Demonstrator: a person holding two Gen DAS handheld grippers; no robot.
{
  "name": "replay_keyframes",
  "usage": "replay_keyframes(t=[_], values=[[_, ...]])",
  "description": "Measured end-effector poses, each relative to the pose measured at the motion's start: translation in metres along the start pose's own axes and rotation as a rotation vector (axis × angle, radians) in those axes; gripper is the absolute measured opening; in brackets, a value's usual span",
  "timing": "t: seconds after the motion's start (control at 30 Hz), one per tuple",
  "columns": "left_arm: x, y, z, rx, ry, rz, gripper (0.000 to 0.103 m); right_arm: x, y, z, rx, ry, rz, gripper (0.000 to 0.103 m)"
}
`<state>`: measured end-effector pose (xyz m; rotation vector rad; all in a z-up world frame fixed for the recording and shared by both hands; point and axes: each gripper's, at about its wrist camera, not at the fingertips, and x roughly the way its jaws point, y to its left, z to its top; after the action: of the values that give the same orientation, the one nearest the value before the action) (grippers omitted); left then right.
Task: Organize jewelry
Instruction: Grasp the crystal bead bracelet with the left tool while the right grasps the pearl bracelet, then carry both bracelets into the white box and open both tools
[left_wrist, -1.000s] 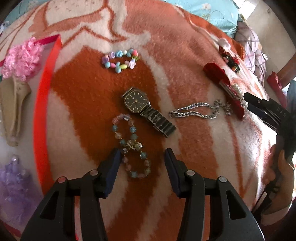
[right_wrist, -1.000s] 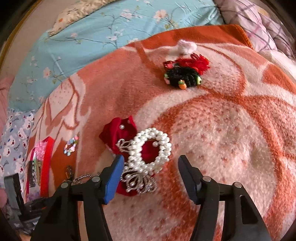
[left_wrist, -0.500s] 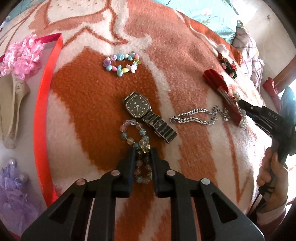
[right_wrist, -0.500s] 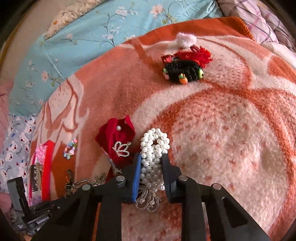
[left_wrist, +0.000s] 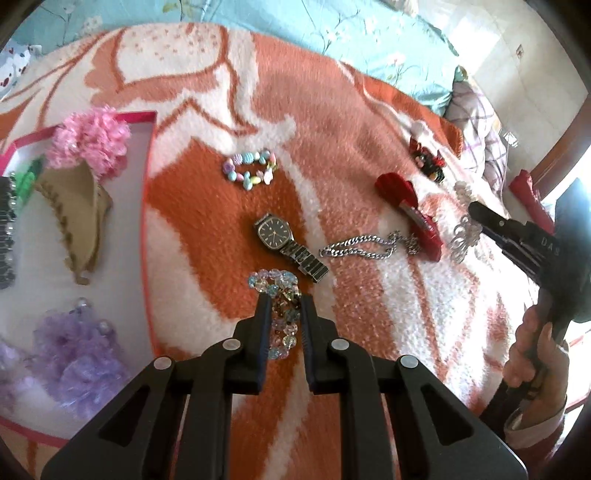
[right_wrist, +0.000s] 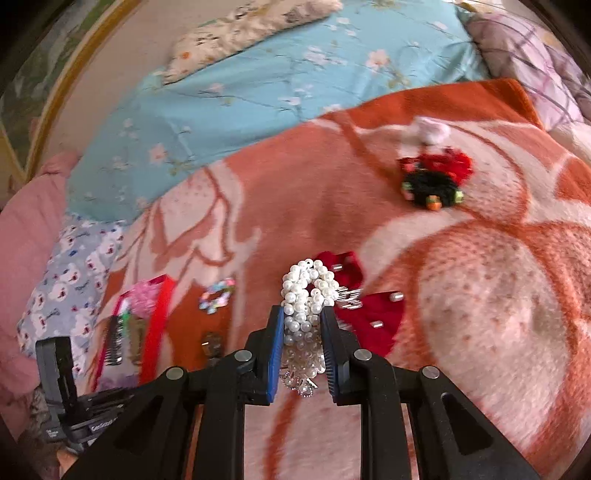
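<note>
Both grippers have closed on jewelry. At the lower middle of the left wrist view, the left gripper (left_wrist: 283, 301) has its jaws nearly together and pinches the crystal bead bracelet (left_wrist: 275, 282), with some beads showing above the fingertips and more between the fingers. At the lower middle of the right wrist view, the right gripper (right_wrist: 302, 315) squeezes the white pearl bracelet (right_wrist: 308, 286) in the same way (a small silver ornament hangs under the pearls). Both jaws have just been closing, each with its bracelet between them. On the orange and white blanket (left_wrist: 229, 206), the wristwatch (left_wrist: 275, 230) lies just above the left gripper, near the middle of the frame; the silver chain (left_wrist: 360, 249) is to its right, and the pastel bead bracelet (left_wrist: 249, 170) is higher up. A red hair bow (left_wrist: 402, 194) lies at the right. At the left edge, the pink-rimmed tray (left_wrist: 149, 184) holds a pink scrunchie (left_wrist: 90, 142), a beige claw clip (left_wrist: 75, 210) and a purple scrunchie (left_wrist: 79, 360). A person's hand (left_wrist: 532, 350) holds the right gripper's handle at the right edge.
</note>
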<state>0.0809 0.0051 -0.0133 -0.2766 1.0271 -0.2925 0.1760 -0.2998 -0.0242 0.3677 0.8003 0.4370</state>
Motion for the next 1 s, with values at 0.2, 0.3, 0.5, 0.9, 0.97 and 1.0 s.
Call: replay_keyframes(t=[0.2,0.3,0.5,0.9,0.97,1.0], values=[[-0.026,0.009,-0.003,-0.014,-0.049,0.006,0.013,0.003,0.042,-0.01,-0.058,0.03,0.076,0.02],[-0.041,0.02,-0.006,-0.033,-0.077,0.016,0.013,0.008,0.063,-0.016,-0.092,0.048,0.107,0.02],[-0.07,0.046,-0.012,-0.082,-0.13,0.043,0.013,0.019,0.103,-0.028,-0.147,0.086,0.169,0.02],[-0.108,0.102,-0.03,-0.19,-0.197,0.116,0.013,0.04,0.173,-0.052,-0.238,0.163,0.276,0.02],[-0.113,0.111,-0.032,-0.205,-0.205,0.128,0.013,0.044,0.184,-0.057,-0.256,0.176,0.292,0.02],[-0.115,0.114,-0.032,-0.212,-0.209,0.133,0.013,0.047,0.191,-0.06,-0.266,0.185,0.301,0.02]])
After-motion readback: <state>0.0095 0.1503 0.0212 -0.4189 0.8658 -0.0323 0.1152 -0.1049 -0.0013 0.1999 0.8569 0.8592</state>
